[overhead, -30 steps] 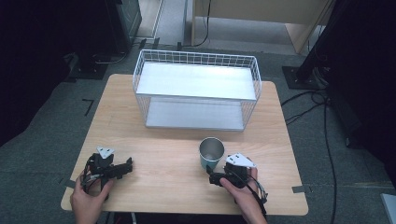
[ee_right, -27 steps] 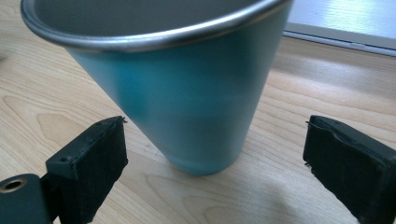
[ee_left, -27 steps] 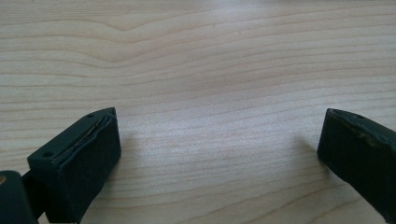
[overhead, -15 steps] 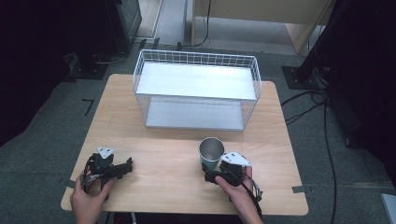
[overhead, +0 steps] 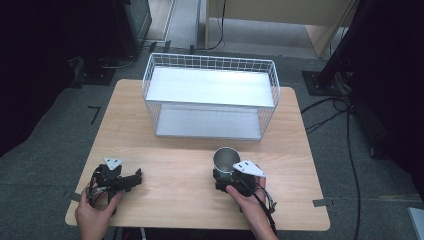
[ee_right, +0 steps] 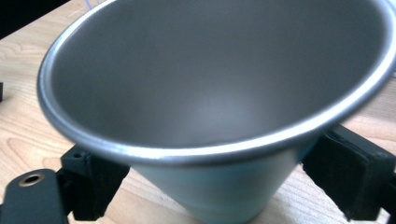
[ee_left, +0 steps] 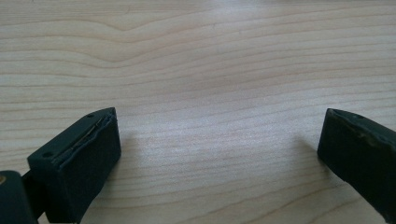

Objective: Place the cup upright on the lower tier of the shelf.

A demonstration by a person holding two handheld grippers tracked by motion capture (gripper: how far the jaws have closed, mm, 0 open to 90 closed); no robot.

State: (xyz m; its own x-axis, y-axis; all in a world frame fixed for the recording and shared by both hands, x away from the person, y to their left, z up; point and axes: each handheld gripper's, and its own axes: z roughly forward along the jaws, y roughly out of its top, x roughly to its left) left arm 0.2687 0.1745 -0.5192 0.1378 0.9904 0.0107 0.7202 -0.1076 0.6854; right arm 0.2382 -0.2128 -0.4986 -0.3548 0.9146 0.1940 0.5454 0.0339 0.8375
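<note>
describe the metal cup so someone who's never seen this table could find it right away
Start at the white wire basket at the far side of the wooden table. Come toward the person's right hand: the metal cup stands upright between the jaws of the right gripper. It is the only round, shiny, open-topped thing there.

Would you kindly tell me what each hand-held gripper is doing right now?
Left hand-held gripper: open, holding nothing, over bare table.
Right hand-held gripper: jaws either side of the metal cup; grip cannot be told.
</note>
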